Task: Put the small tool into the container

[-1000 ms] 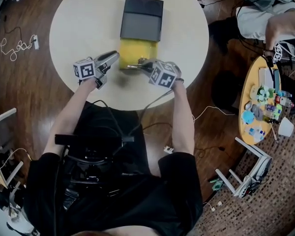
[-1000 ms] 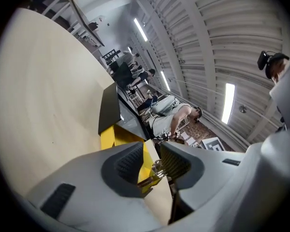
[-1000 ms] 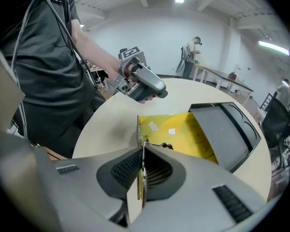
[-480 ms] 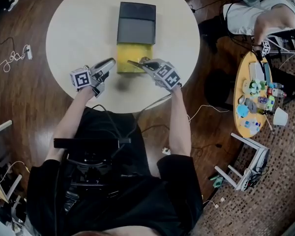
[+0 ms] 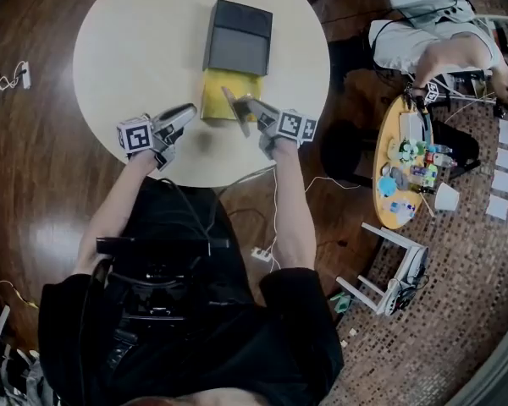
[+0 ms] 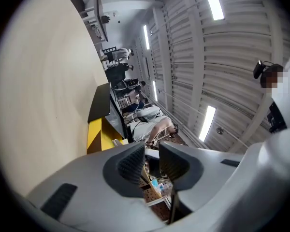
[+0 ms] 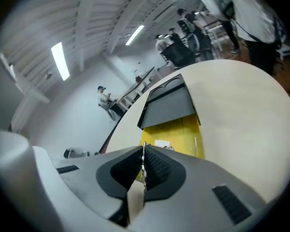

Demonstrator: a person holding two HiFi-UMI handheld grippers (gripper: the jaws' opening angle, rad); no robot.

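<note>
The pale tabletop (image 6: 43,105) is seen tilted, filling the left half of the frame. On it, left of centre, the container (image 6: 94,135) is shown as a yellow part nearer the camera, with a dark flat part (image 6: 100,103) lying just above it in the frame. The left gripper (image 6: 152,152) is spread across the bottom edge, its grey jaws set slightly apart, and nothing is caught between the ribbed pads (image 6: 131,164). Through the narrow gap, floor and small coloured items are glimpsed. A seated person (image 6: 150,125) is seen at centre, beyond the table's edge. The upper right is taken up by a ribbed ceiling (image 6: 183,42) fitted with strip lights (image 6: 207,122).
</note>
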